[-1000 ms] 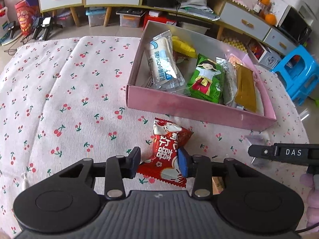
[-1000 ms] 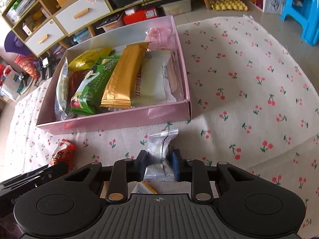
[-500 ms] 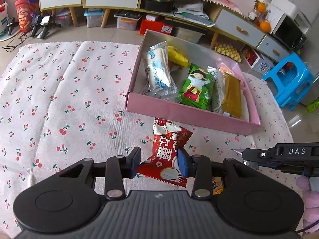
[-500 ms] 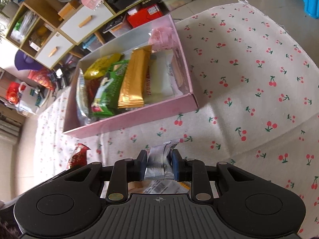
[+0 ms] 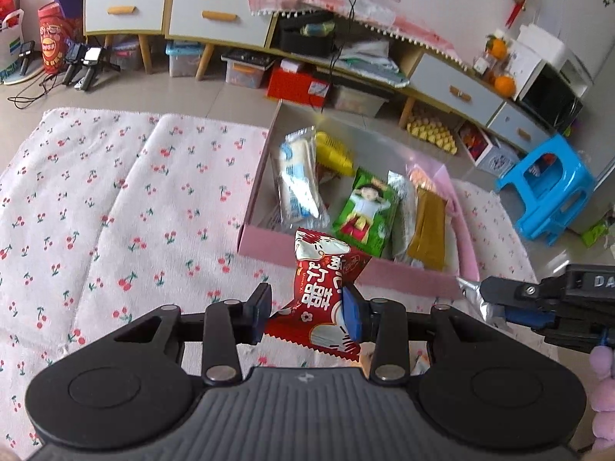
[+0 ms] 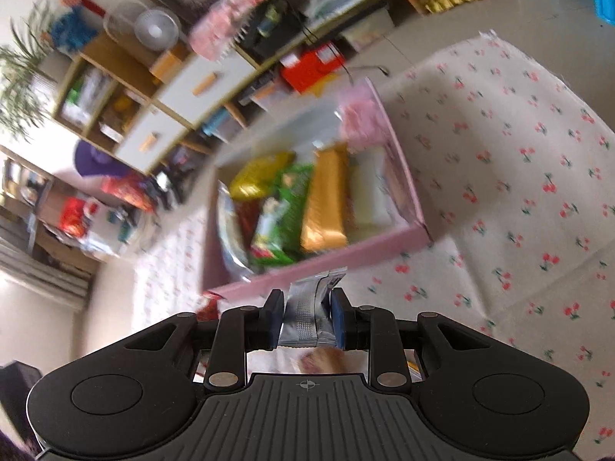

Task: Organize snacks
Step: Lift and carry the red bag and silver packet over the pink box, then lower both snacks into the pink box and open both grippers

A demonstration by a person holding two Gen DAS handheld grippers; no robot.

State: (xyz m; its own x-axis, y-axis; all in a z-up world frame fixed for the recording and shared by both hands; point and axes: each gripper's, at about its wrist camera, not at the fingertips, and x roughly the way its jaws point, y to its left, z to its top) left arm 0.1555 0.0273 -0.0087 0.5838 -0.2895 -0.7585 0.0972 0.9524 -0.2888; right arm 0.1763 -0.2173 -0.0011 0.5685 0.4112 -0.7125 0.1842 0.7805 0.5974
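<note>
1. Far left: a white cloth printed with red cherries [image 5: 115, 199] covers the bench. This stretch carries nothing, leaving free room for sorting.
2. Left gripper [image 5: 305, 309]: its fingers pinch the lower half of a red snack packet [image 5: 323, 292]. The packet hangs clear of the cloth, just in front of the box's near wall, likely raised so it can pass over that wall.
3. Middle: a shallow pink box [image 5: 265, 238] sits toward the bench's far edge. Inside, side by side, lie a white and blue packet [image 5: 298, 176], a yellow packet [image 5: 332, 150], a green packet [image 5: 367, 215] and a gold bar [image 5: 428, 230]. The box seems to be the collecting place.
4. Right gripper [image 6: 305, 317]: its fingers are pressed onto a silver packet [image 6: 307, 307], held upright near the box's near right corner. This view is blurred. The tilt suggests it is being carried toward the box.
5. Far right: a blue stool [image 5: 546, 188] stands on the floor beyond the bench.
</note>
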